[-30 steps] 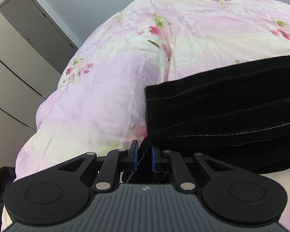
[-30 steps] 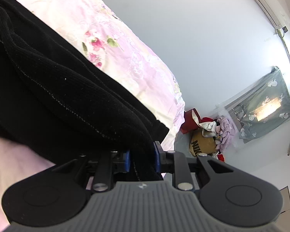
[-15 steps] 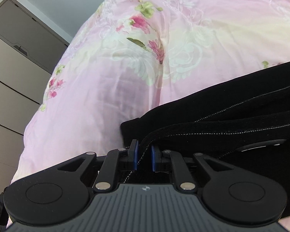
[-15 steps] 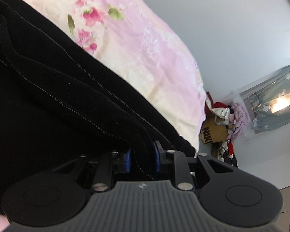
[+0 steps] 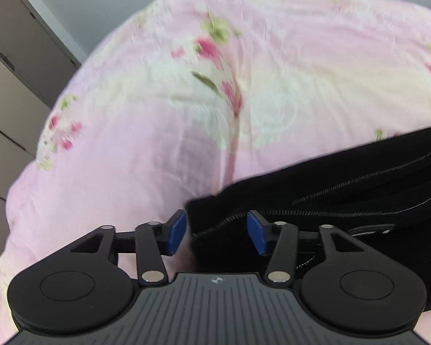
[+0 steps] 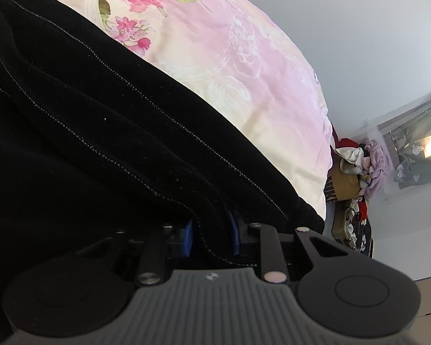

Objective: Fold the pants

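The left gripper [image 5: 217,231] was opening, its blue pads standing clear of the black pants [image 5: 344,187], whose stitched corner lay loose between them. The right gripper [image 6: 209,238] was clamped on a fold of the same pants, the pads half buried in dark cloth and hard to make out. The pants lay on a pink floral quilt [image 5: 201,100], their long axis running from one gripper to the other; how many layers were stacked could not be told. Beyond stood a grey wardrobe [image 5: 11,66], blurred, on the left, and past the right edge a heap of clothes [image 6: 362,164] below a curtained window [image 6: 416,155].
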A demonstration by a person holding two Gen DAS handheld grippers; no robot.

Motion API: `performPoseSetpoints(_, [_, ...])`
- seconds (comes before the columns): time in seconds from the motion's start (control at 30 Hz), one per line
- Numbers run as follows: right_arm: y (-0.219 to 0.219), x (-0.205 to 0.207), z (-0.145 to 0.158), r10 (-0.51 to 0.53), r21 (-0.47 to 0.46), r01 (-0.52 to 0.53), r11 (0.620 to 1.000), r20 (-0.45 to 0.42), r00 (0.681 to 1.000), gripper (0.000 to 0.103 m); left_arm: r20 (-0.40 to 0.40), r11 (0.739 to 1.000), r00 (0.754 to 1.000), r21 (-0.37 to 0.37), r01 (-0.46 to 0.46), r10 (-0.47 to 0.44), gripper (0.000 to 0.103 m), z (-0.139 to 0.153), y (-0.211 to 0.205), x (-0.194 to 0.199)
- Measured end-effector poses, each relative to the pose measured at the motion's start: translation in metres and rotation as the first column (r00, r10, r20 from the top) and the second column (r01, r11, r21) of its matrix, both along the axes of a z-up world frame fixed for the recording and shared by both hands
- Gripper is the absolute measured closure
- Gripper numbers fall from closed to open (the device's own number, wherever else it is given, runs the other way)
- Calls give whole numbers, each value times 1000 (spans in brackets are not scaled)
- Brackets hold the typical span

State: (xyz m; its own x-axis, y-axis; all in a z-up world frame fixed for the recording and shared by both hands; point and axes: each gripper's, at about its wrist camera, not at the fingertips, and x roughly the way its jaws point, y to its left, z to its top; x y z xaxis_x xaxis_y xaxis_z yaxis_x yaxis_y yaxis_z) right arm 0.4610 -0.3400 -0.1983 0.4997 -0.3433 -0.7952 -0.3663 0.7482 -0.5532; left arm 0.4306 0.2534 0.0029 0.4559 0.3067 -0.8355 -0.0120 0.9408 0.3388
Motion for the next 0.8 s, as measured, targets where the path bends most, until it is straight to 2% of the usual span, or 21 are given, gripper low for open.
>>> performPoseSetpoints(0.07, [0,0,4,4,-7,-5,1000,-4,1000,81,49,1000,999,-14,-22,23,32,14,6,-6])
performPoseSetpoints(0.17, [1,-1,12,13,-8,-13,1000,3,1000,78,24,998,1000,-66,21,-20,32,16,6,-16])
performPoseSetpoints(0.23, [-2,-2,19,3,5,-3,1000,14,1000,72,1,999,1000,-43,25,-25,29,5,5,-21])
performPoseSetpoints(0.3, [-8,-6,28,-11,30,10,999,35,999,53,-25,1000,1000,-28,-6,5,28,-14,13,-25])
performPoseSetpoints(0.37, [-15,-10,39,-19,62,16,998,55,998,41,-38,997,998,-53,-49,47,28,-32,21,-29])
performPoseSetpoints(0.47, [-26,-15,51,-19,83,14,996,57,998,36,-37,990,995,-112,-92,88,29,-53,32,-35])
performPoseSetpoints(0.5, [-30,-17,53,-11,82,7,997,47,999,36,-31,987,995,-127,-96,93,30,-58,34,-36])
performPoseSetpoints(0.57, [-37,-22,56,7,70,-9,997,29,1000,36,-14,982,993,-150,-117,116,44,-63,36,-36])
performPoseSetpoints(0.63, [-46,-27,59,16,46,-17,999,19,1000,36,-6,973,990,-184,-138,139,65,-63,37,-35])
performPoseSetpoints(0.8, [-71,-31,58,4,-21,-4,1000,12,1000,37,-1,970,981,-149,-191,193,70,-61,33,-25])
